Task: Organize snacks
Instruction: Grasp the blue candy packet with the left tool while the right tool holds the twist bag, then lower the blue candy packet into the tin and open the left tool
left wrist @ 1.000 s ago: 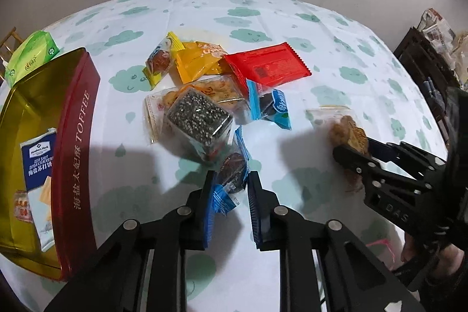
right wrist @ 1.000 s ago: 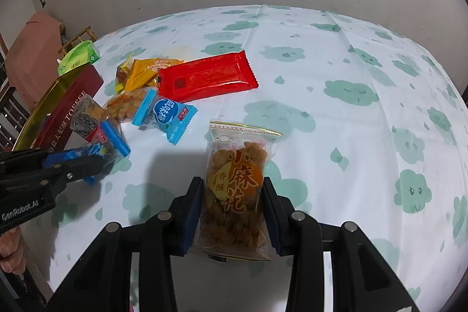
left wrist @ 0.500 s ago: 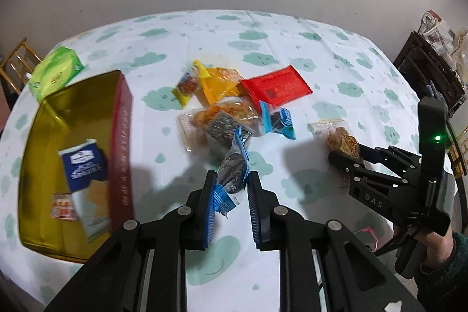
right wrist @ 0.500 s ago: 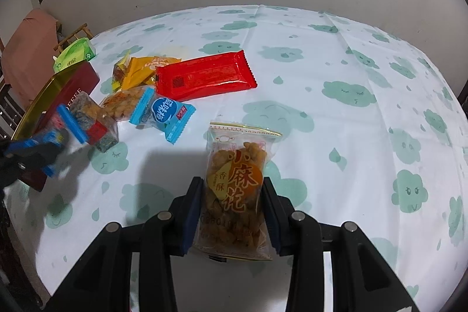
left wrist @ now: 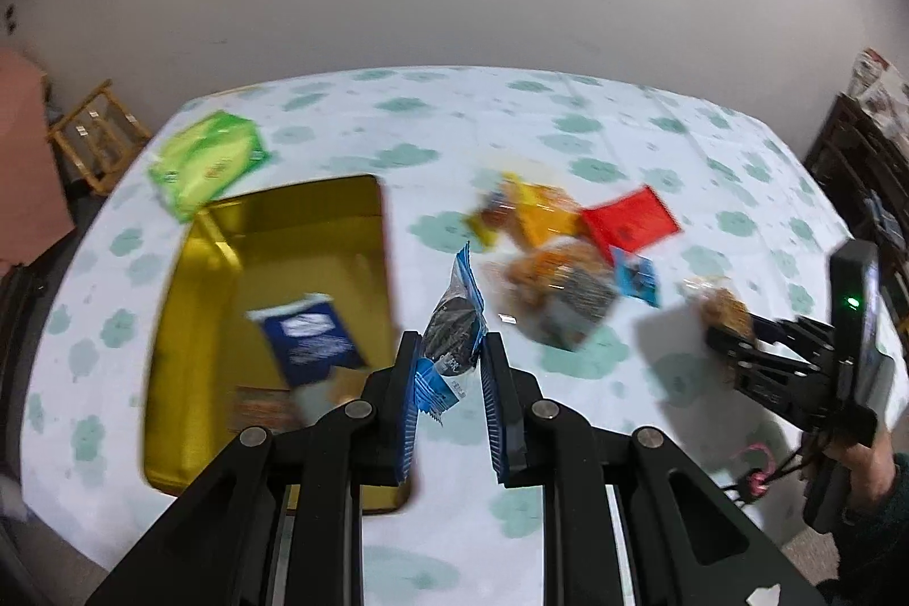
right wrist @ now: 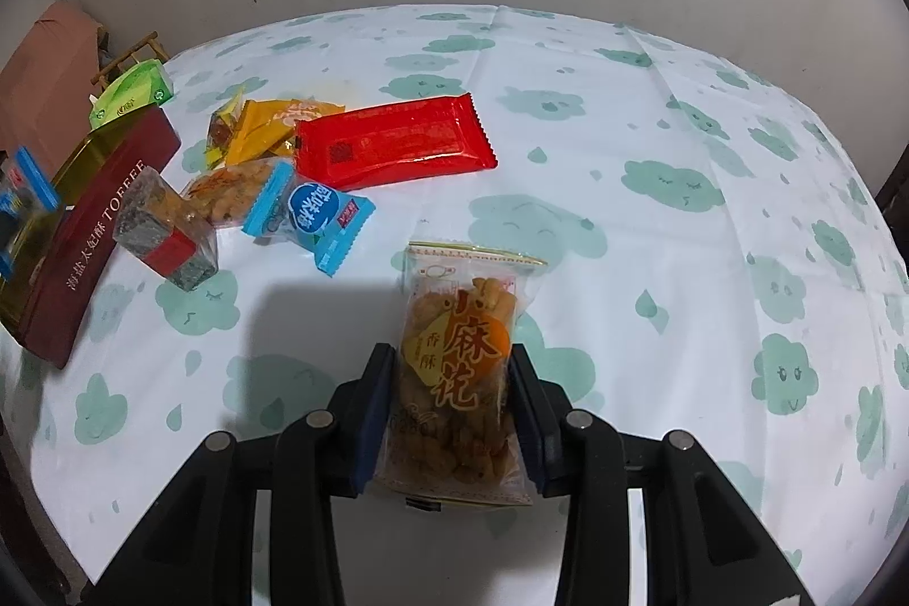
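Blue-edged and clear, the small wrapper (left wrist: 454, 322) sits pinched between the fingers of the left gripper (left wrist: 449, 367), held above the table (left wrist: 625, 140) near its left side. Its long axis runs straight away from the gripper, one crimped blue end between the pads and the other pointing toward the far edge, with a dark filling showing through; its print is too blurred to read.

Beside it, at the table's left edge, lies an open tin (right wrist: 85, 231) with a gold inside and a dark red wall that reads "TOFFEE" after a row of Chinese characters. A navy and white packet (left wrist: 309, 339) lies inside it, its label blurred. A green packet (left wrist: 207, 160) rests at the tin's far corner.

The right gripper (right wrist: 451, 401) is closed on a clear bag of fried dough twists (right wrist: 463, 367), lengthwise along the fingers, sealed top pointing to the far edge. Large red characters "麻花" sit on an orange and yellow label, with smaller "香酥" beside them.

Toward the middle of the table lies a loose cluster: a long red packet (right wrist: 397, 140) lying across, a yellow packet (right wrist: 272, 123), a light blue packet (right wrist: 309, 217) with a round label in Chinese, a clear bag of golden bits (right wrist: 227, 191), and a clear-wrapped block (right wrist: 165, 231) coated in dark seeds with a red band.
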Available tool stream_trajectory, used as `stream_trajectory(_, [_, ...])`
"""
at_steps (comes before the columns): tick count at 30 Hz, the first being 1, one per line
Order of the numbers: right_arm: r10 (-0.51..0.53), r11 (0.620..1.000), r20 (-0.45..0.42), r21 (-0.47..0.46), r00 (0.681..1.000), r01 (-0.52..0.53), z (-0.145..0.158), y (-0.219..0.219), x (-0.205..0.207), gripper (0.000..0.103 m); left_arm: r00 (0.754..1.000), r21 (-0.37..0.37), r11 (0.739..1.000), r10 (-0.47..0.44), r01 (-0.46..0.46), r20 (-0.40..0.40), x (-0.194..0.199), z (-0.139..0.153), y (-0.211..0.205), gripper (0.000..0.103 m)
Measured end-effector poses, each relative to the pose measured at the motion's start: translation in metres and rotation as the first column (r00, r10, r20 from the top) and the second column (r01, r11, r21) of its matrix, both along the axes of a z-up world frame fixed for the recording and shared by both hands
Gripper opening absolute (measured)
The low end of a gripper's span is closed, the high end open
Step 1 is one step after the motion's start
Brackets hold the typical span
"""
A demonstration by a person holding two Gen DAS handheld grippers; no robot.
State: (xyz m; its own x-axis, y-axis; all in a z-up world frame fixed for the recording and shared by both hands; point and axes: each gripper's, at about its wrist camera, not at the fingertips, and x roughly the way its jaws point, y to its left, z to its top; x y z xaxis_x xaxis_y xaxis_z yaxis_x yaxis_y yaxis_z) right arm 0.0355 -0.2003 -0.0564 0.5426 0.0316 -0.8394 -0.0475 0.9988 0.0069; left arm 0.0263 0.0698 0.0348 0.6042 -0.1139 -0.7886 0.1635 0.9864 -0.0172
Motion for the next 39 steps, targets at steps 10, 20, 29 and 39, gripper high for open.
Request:
stream_trajectory(10, [-0.019, 1.000, -0.017, -0.021, 1.000, 0.019, 0.000, 0.003, 0.003, 0.040, 0.988, 0.097, 0.984, 0.150, -0.152, 0.028, 0.014, -0.007, 0.064, 0.018])
stream_trajectory(20, [-0.038, 0.999, -0.027, -0.038, 0.999, 0.037, -0.001, 0.006, 0.005, 0.040, 0.976, 0.127, 0.968, 0.217, -0.215, -0.003, 0.026, -0.029, 0.104, 0.018])
stream_trajectory(29, [-0.047, 0.998, -0.032, -0.048, 0.998, 0.045, -0.001, 0.007, 0.007, 0.040, 0.969, 0.145, 0.961, 0.243, -0.235, -0.044, 0.033, -0.053, 0.121, 0.018])
stream_trajectory(39, [-0.057, 0.997, -0.037, -0.052, 0.998, 0.055, -0.001, 0.008, 0.009, 0.040, 0.966, 0.165, 0.959, 0.248, -0.232, -0.078, 0.035, -0.073, 0.129, 0.018])
